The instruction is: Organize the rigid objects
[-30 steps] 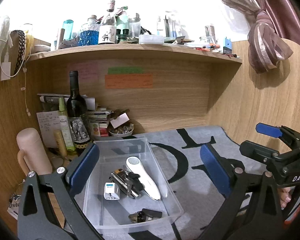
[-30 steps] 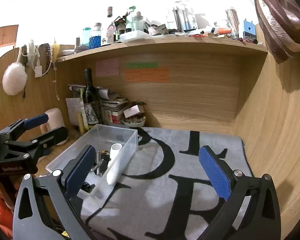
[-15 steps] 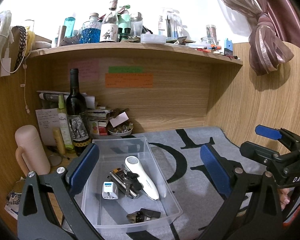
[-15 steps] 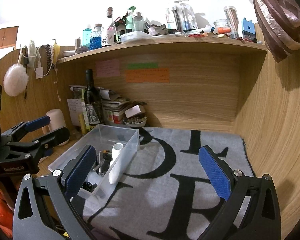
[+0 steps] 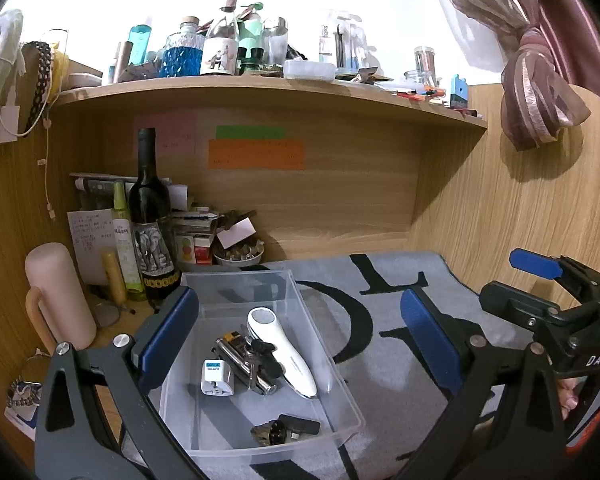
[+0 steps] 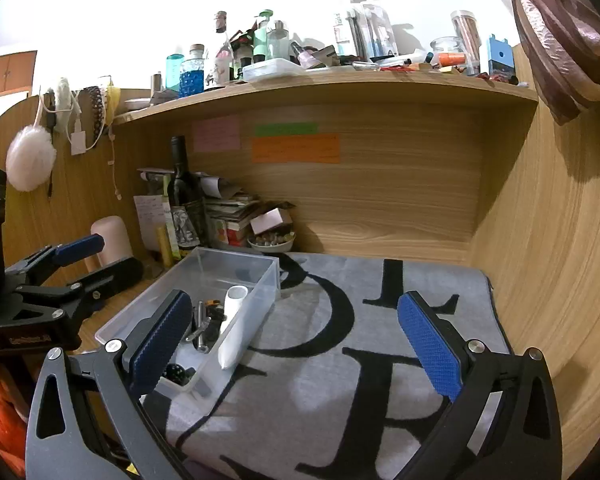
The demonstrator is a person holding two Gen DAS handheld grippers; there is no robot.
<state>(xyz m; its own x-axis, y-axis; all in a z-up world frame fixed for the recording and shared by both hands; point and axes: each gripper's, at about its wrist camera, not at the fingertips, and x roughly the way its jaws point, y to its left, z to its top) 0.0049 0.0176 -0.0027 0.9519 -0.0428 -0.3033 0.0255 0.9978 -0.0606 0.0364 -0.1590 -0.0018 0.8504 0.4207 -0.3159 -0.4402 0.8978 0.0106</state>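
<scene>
A clear plastic bin [image 5: 332, 364] sits on the grey lettered mat [image 5: 380, 320]. Inside lie a white handheld device [image 5: 284, 352], a white plug adapter [image 5: 217, 377], a metal and black tool bundle [image 5: 246, 362] and small dark parts [image 5: 286, 430]. My left gripper [image 5: 300, 336] is open and empty above the bin. My right gripper [image 6: 296, 340] is open and empty over the mat, right of the bin [image 6: 204, 280], where the white device [image 6: 233, 326] shows. The right gripper also shows in the left wrist view [image 5: 548, 292]; the left gripper shows in the right wrist view [image 6: 66, 268].
A wine bottle [image 5: 150, 216], a green bottle [image 5: 122, 236], a pink cylinder [image 5: 58, 292], stacked books [image 5: 194, 236] and a small bowl [image 5: 238, 254] crowd the back left corner. A cluttered shelf [image 5: 260, 84] runs overhead. A wooden wall [image 6: 548, 260] bounds the right.
Both grippers have drawn back and risen slightly, so the bin sits a little lower and farther in view. Nothing was grasped or released.
</scene>
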